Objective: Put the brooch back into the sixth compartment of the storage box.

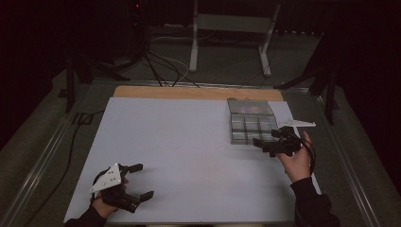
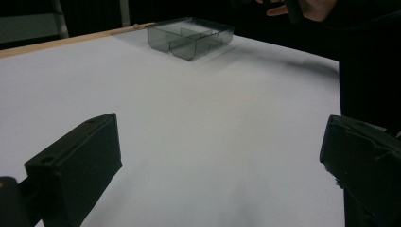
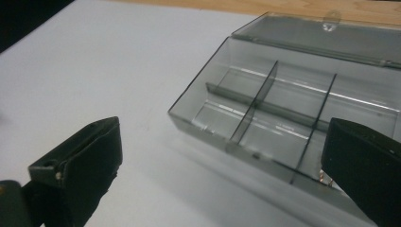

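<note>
The right tool [image 1: 267, 143], jaws spread wide and empty, hovers at the near edge of a smoky clear compartment box [image 1: 250, 124], whose open lid lies flat beyond; box and lid together run lengthwise away from it. The left tool [image 1: 139, 180] rests open on the white bench [image 1: 189, 142], the box far ahead.

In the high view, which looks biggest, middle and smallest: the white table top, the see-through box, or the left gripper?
1. White table top, by far the biggest.
2. See-through box.
3. Left gripper, though it looks close to the box in size, so those two are unsure.
</note>
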Demonstrator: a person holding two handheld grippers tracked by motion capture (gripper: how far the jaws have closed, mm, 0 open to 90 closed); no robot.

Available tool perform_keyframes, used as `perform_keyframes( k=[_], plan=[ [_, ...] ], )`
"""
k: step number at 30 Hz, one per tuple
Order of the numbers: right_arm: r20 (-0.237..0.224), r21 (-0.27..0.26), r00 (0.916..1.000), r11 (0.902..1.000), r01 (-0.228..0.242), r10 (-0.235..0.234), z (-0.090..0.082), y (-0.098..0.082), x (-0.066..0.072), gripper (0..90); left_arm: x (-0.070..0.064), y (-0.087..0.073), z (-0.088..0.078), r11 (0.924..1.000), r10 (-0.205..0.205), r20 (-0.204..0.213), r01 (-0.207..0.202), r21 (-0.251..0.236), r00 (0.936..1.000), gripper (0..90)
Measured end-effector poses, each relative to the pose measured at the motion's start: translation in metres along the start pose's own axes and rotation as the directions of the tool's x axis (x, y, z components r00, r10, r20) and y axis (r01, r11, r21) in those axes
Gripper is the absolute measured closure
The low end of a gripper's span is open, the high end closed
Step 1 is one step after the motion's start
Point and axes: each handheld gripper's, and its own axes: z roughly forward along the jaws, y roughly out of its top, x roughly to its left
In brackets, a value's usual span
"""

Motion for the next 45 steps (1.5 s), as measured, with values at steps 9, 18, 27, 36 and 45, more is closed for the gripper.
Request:
perform_keyframes(
  k=[9,18,27,36,45],
  plan=[
    [-0.02,-0.011,0.9998,0.9999,0.0,-0.001,-0.007,-0.019,0.01,0.0,0.001,0.0,0.0,1.0,0.0,0.001,0.0,0.0,1.0,1.1],
    [-0.075,0.016,0.9972,0.9998,0.006,-0.004,-0.014,-0.052,0.025,0.0,0.0,0.0,0.001,1.0,0.002,0.0,-0.002,0.006,1.0,1.1],
    [-0.115,0.048,0.9923,0.9976,0.05,-0.045,-0.017,-0.086,0.034,0.0,-0.001,0.0,0.001,0.9999,0.006,0.001,-0.006,0.009,1.0,1.1],
    [-0.134,0.075,0.9886,0.9941,0.079,-0.069,-0.023,-0.112,0.03,0.0,-0.001,0.0,0.001,0.9999,0.007,-0.001,-0.007,0.01,1.0,1.1],
    [-0.153,0.047,0.9829,0.9928,0.111,-0.102,-0.032,-0.125,0.026,0.0,-0.002,-0.001,0.002,0.9998,0.011,0.001,-0.011,0.018,0.9999,1.1]
  ],
)
